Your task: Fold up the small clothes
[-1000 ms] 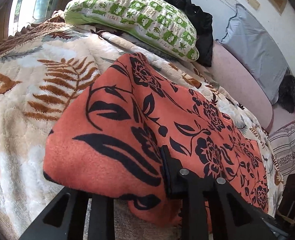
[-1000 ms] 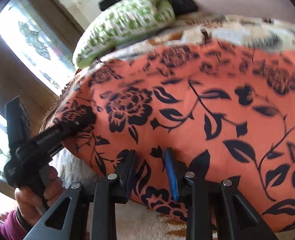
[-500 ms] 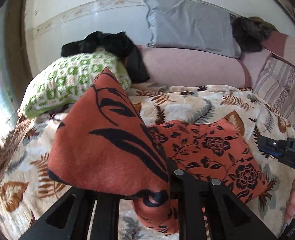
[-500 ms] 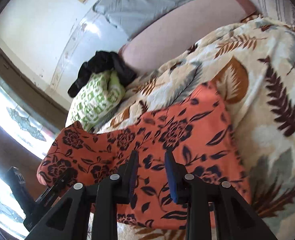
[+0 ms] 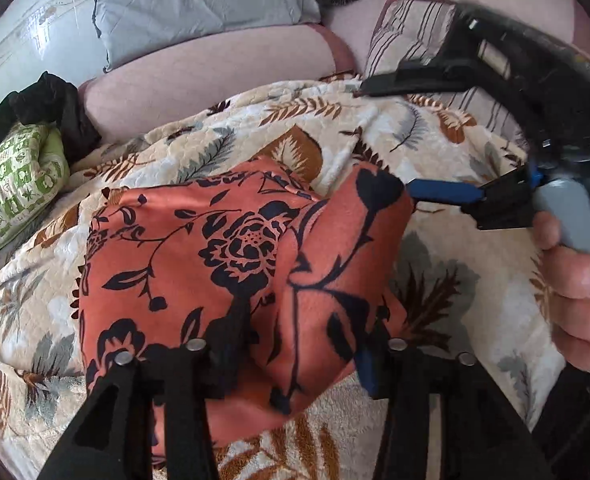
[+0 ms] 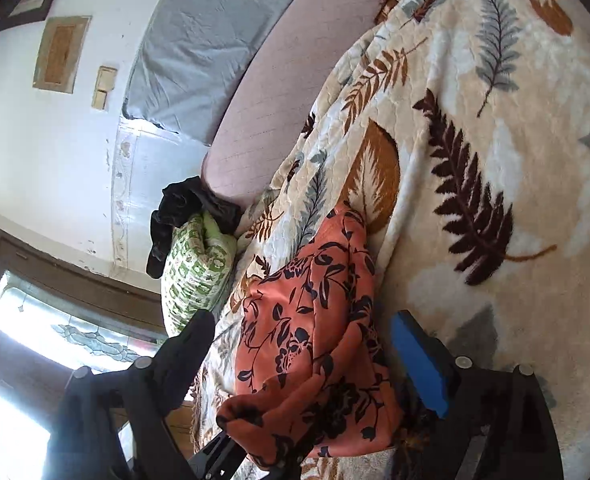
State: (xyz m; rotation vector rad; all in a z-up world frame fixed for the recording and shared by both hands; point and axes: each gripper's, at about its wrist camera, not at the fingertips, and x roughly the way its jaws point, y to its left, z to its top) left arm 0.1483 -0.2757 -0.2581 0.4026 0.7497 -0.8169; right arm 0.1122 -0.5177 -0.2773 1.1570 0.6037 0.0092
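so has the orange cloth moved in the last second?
Yes. The orange cloth, then spread wide over the blanket, is now folded over into a narrower bundle, farther from the green pillow, with both grippers open.

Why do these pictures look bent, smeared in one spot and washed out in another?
Both views: a fisheye lens curves the edges and darkens the corners. Left wrist view: the right gripper is streaked by motion blur, while the orange floral cloth stays sharp. Right wrist view: the window is blown out white by daylight.

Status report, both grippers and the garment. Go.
Left gripper open around folded orange cloth. Right gripper open, cloth between its fingers. Nothing blocking on blanket.
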